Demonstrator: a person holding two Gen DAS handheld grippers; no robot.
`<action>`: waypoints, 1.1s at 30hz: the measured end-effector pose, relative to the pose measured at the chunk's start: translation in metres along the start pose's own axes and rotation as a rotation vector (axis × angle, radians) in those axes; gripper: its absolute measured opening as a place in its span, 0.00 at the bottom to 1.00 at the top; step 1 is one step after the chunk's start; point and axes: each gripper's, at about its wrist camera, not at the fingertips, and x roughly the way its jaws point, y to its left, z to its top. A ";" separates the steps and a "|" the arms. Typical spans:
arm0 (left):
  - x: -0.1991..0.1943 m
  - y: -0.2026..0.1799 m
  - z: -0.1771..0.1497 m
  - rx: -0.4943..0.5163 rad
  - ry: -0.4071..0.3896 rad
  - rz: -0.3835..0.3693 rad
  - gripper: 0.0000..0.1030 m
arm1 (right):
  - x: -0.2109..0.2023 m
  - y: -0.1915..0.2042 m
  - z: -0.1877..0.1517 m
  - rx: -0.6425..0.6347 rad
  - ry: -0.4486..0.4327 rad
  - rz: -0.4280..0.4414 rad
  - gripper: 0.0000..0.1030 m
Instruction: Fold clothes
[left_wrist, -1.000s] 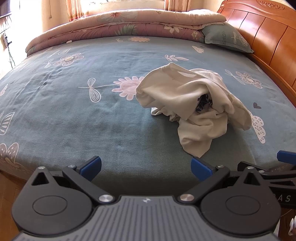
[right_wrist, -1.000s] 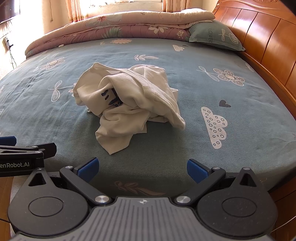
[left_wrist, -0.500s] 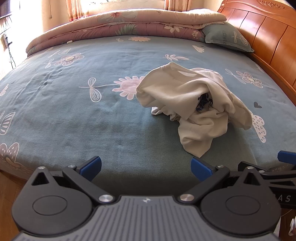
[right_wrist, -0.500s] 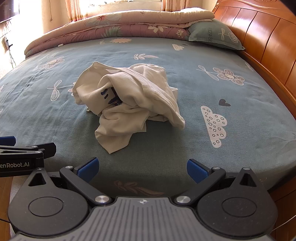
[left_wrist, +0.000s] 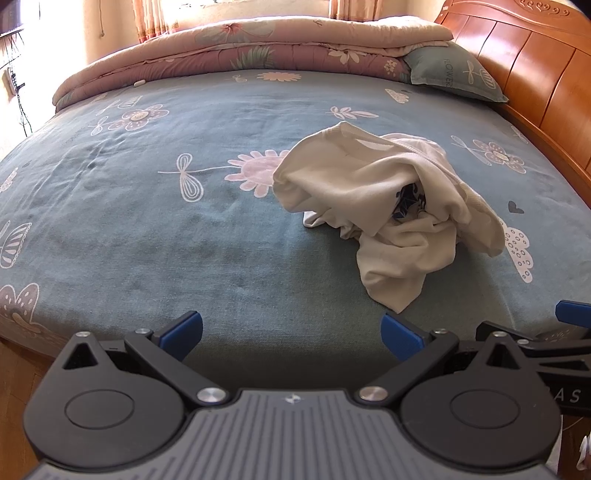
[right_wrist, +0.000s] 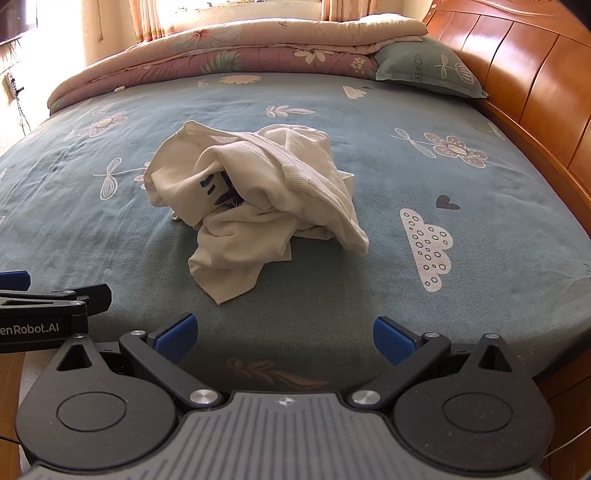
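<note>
A crumpled white garment (left_wrist: 384, 210) with a dark blue print showing inside its folds lies in a heap on the bed; it also shows in the right wrist view (right_wrist: 255, 206). My left gripper (left_wrist: 291, 332) is open and empty at the bed's near edge, short of the garment and to its left. My right gripper (right_wrist: 282, 332) is open and empty at the near edge, with the garment's lowest corner just ahead. The right gripper's finger shows at the right edge of the left wrist view (left_wrist: 572, 310); the left one shows at the left edge of the right wrist view (right_wrist: 55, 295).
The bed has a blue-green flowered sheet (left_wrist: 147, 221). A folded pink quilt (left_wrist: 251, 48) and a green pillow (left_wrist: 454, 74) lie at the far end. A wooden headboard (right_wrist: 535, 92) runs along the right side. Wooden floor shows at the lower left (left_wrist: 14, 387).
Both grippers have edged slightly toward the bed; the garment sits a little lower in both views. Both grippers stay open and the garment has not moved.
</note>
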 end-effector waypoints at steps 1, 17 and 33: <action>0.000 0.000 0.000 0.000 0.000 0.001 0.99 | 0.000 0.000 0.000 0.000 0.000 0.000 1.00; 0.000 -0.001 0.000 -0.002 -0.001 0.007 0.99 | 0.001 0.000 0.000 0.001 0.003 0.001 1.00; 0.001 -0.001 0.000 -0.001 0.003 0.013 0.99 | 0.002 0.000 0.001 -0.002 0.002 0.013 1.00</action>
